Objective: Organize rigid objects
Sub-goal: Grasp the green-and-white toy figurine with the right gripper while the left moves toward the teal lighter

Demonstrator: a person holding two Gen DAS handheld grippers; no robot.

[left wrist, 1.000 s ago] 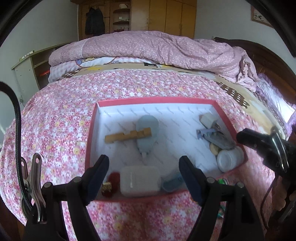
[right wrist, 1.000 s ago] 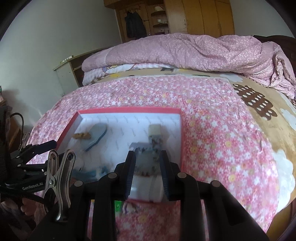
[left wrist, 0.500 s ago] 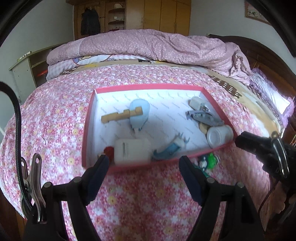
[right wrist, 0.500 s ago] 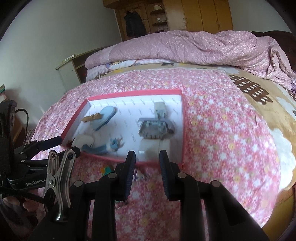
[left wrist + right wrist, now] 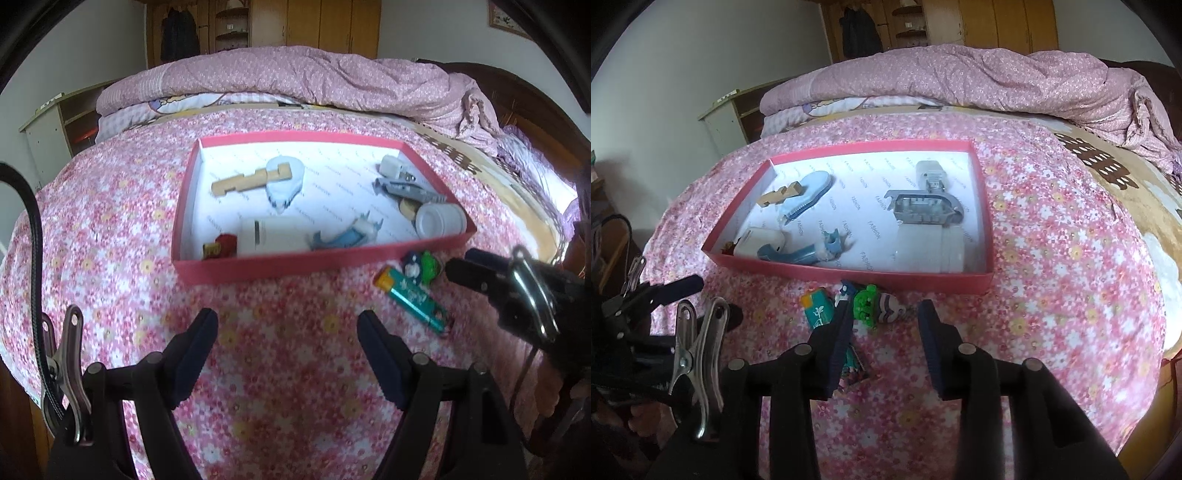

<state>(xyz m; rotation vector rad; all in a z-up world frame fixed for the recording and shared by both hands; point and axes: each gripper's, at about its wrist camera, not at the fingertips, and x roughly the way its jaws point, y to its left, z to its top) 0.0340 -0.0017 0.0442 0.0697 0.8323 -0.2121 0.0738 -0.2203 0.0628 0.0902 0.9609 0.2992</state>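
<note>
The left claw [image 5: 287,334] tilts downward with its jaws spread wide and nothing between them. The right claw [image 5: 884,326] also tilts downward; its jaws have just been opening and stand partly apart, empty. Its tip shows at three o'clock in the left wrist view.

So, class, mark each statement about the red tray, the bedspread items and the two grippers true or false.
1. The green toy lies inside the red tray. False: it lies on the bedspread, just outside the tray's near wall.
2. A wooden block is in the tray. True.
3. The right gripper holds the white jar. False: its fingers hold nothing.
4. The left gripper is open and empty. True.
5. A teal battery lies outside the tray. True.
</note>
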